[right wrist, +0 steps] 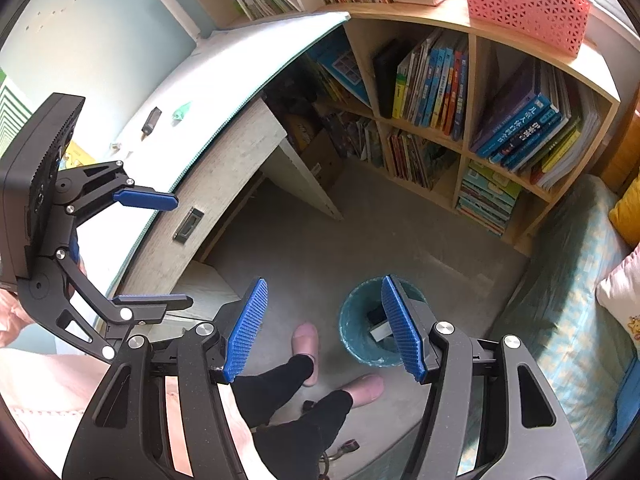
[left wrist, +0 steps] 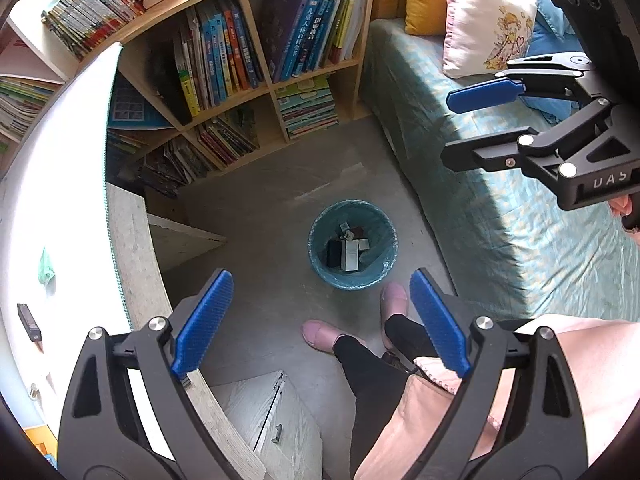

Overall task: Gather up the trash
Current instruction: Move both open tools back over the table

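Teal-lined waste bin (left wrist: 352,244): upright on the grey floor between desk (left wrist: 132,240) and bed (left wrist: 500,200), mouth up, small boxes inside. Black stick-shaped item (left wrist: 30,322) on the desktop, long axis running roughly away from the desk edge, green scrap (left wrist: 46,266) beside it. Left gripper (left wrist: 320,320) wide, empty; right gripper (right wrist: 324,328) half-spread, empty. Judged approach: pinch the stick across its width.

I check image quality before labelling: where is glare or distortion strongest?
Left wrist view: the white desk top is overexposed, details lost; bookshelf bends strongly. Right wrist view: the desk top glares less; the bin stays sharp.
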A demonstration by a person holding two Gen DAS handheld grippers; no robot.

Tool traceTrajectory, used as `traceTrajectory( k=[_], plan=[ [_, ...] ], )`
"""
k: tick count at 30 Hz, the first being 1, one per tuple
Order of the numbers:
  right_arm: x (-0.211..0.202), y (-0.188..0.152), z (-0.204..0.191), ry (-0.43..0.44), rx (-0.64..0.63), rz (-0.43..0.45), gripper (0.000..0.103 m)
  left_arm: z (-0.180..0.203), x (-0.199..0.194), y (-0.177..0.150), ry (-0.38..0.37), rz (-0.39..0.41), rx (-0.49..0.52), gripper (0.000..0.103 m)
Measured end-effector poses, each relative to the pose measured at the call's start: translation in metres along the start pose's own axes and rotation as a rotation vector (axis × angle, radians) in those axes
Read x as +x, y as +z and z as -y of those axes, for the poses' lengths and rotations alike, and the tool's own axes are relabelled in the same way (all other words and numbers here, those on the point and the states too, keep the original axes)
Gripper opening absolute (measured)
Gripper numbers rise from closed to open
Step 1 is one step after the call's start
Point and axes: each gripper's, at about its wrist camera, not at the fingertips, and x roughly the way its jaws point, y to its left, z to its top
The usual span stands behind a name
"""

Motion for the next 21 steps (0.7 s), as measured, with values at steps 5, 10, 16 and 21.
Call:
traceTrajectory(
  k=[5,10,16,21],
  plan=[
    [-0.003,0.001,0.0,0.002,-0.009,0.01,0.066,-0.004,-0.006,-0.003,0.014,0.016,-0.032,0.094],
    [-0.003,0.001,-0.004,0.014,-0.026,0.015,0.068,-0.011,-0.011,-0.011,0.028,0.025,-0.078,0.094],
    [-0.002,0.003,-0.009,0.022,-0.055,0.013,0.073,-0.022,-0.02,-0.025,0.049,0.038,-0.156,0.096],
    [-0.002,0.006,-0.016,0.037,-0.094,0.01,0.073,-0.034,-0.027,-0.042,0.069,0.045,-0.231,0.096]
  ],
)
